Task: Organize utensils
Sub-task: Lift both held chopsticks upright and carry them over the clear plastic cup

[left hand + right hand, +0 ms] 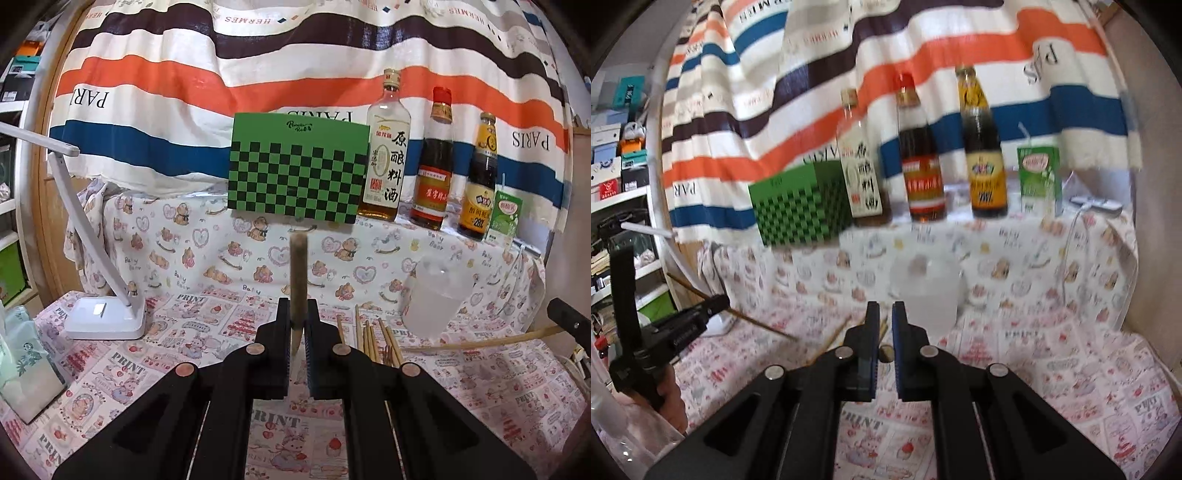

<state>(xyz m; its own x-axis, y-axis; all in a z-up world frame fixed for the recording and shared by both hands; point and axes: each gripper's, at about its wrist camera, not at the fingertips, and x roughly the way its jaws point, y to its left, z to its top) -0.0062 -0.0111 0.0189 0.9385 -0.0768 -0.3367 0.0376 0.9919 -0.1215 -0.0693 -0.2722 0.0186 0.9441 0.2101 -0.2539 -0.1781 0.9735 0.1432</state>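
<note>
From my left wrist camera, my left gripper [295,325] is clamped narrow on a single chopstick [298,273], which stands almost upright out of the jaws, thick end up. The loose chopsticks [373,339] lie fanned on the printed tablecloth [147,369] just right of the fingers, and the cloudy plastic cup [436,295] sits tipped over beyond them. My right gripper [565,314] shows at the right edge with a stick [480,343] running level from it. That stick reaches across towards the pile, so I judge a careless swing could sweep the pile or knock the cup further.

From my right wrist camera, the picture is blurred. My right gripper [882,325] is drawn nearly shut, with a round wooden end [885,352] seated between the pads, so I read it as gripping one chopstick end-on. The cup [927,291] lies straight ahead, the pile [846,328] just beside the fingers. My left gripper [713,306] is at the left, its stick [753,321] slanting down. I fear a thin grip letting the stick pivot or slip, and the two long sticks crossing.
</note>
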